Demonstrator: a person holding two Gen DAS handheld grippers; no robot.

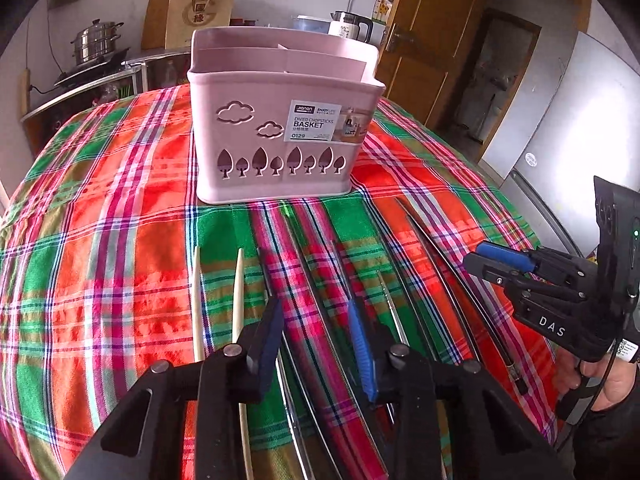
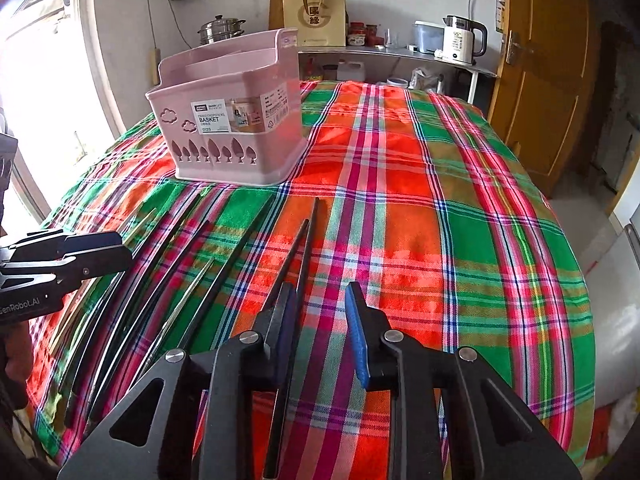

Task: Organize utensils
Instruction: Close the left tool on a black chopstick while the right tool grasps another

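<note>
A pink divided chopsticks basket [image 1: 276,136] stands on the plaid tablecloth, also in the right wrist view [image 2: 232,128]. Several chopsticks lie in a row in front of it: two pale ones [image 1: 238,292], metal ones [image 1: 392,308] and black ones [image 2: 304,240]. My left gripper [image 1: 316,328] is open and empty, low over the metal chopsticks. My right gripper [image 2: 320,312] is open and empty, above the black pair; it also shows in the left wrist view [image 1: 492,260].
The plaid tablecloth [image 2: 440,220] covers the table, which drops off at the right edge. Behind stand a counter with a steel pot [image 1: 96,40], a paper bag [image 2: 314,16] and a kettle [image 2: 464,40]. A wooden door [image 2: 544,64] is at right.
</note>
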